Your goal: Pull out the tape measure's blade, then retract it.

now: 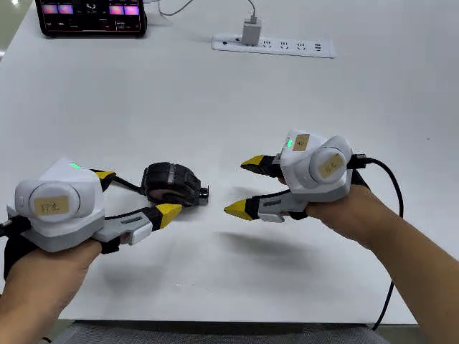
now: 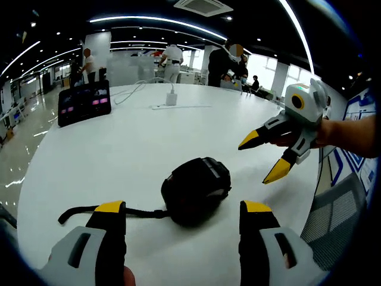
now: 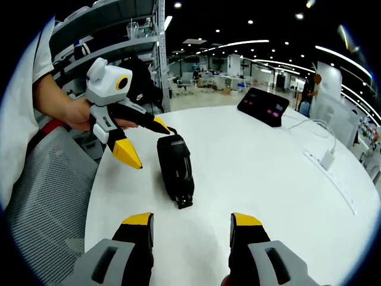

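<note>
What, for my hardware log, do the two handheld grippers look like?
The left gripper and right gripper match: white-grey housings, black jaws with yellow tips, a tan label, a green light. A black cable trails from the right one. Forearms are bare.

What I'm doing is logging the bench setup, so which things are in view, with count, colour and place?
table: one, white, under everything
tape measure: one, black, near side, blade not drawn out
strap: one, black, trailing from the tape measure
power strip: one, white, far side
charger: one, white, plugged into the power strip
tablet: one, black, screen lit, far left
left gripper: one, white with yellow tips, open, just behind the tape measure
right gripper: one, same colours, open, facing the tape measure, apart from it
left hand, right hand: one each, holding the grippers
</note>
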`<state>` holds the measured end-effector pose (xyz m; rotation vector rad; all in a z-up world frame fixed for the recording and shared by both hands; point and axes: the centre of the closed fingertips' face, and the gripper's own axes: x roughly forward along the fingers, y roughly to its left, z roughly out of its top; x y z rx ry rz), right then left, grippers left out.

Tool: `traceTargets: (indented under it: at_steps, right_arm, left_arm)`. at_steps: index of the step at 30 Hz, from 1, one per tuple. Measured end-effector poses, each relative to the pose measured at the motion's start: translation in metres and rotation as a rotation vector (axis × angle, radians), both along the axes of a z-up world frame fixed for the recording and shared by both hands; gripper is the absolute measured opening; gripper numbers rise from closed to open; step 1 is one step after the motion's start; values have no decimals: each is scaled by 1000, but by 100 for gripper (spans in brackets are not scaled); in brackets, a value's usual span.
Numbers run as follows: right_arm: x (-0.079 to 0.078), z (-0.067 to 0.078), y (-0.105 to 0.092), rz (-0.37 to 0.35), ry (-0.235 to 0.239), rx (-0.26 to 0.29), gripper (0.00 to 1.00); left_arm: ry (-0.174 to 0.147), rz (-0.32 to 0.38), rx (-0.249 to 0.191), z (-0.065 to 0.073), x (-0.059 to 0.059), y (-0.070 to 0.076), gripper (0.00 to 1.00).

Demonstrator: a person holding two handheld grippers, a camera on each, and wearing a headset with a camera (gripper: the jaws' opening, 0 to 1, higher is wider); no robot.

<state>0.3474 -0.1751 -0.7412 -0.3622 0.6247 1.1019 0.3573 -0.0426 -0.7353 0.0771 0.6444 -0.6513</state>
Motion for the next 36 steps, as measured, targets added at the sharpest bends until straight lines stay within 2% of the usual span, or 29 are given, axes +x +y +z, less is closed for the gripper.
traceTargets:
  at_steps: [7, 10, 12, 19, 22, 28, 31, 36]
  right_arm:
    - [-6, 2, -10, -37, 1, 1, 56]
    - [-11, -6, -17, -40, -11, -47, 59]
    - [-13, -4, -18, -60, 6, -19, 61]
    - [-21, -2, -30, -94, 7, -14, 66]
    - [-26, -1, -35, -129, 31, 21, 68]
    - [-40, -3, -47, -163, 42, 23, 73]
    - [-44, -1, -52, -180, 40, 24, 76]
    - [-50, 2, -60, -202, 31, 26, 80]
  left_arm:
    - [-14, -49, 0, 5, -6, 2, 76]
    - [-17, -63, 8, 5, -7, 4, 76]
    - [-13, -68, 1, 5, -9, 4, 77]
    - [-15, -99, 14, 3, -14, 10, 82]
    - [-16, -111, 16, 3, -16, 13, 83]
    - [-23, -145, 14, 6, -20, 18, 85]
    - [-18, -158, -2, 7, -23, 18, 88]
    - [-11, -194, 4, 7, -28, 19, 88]
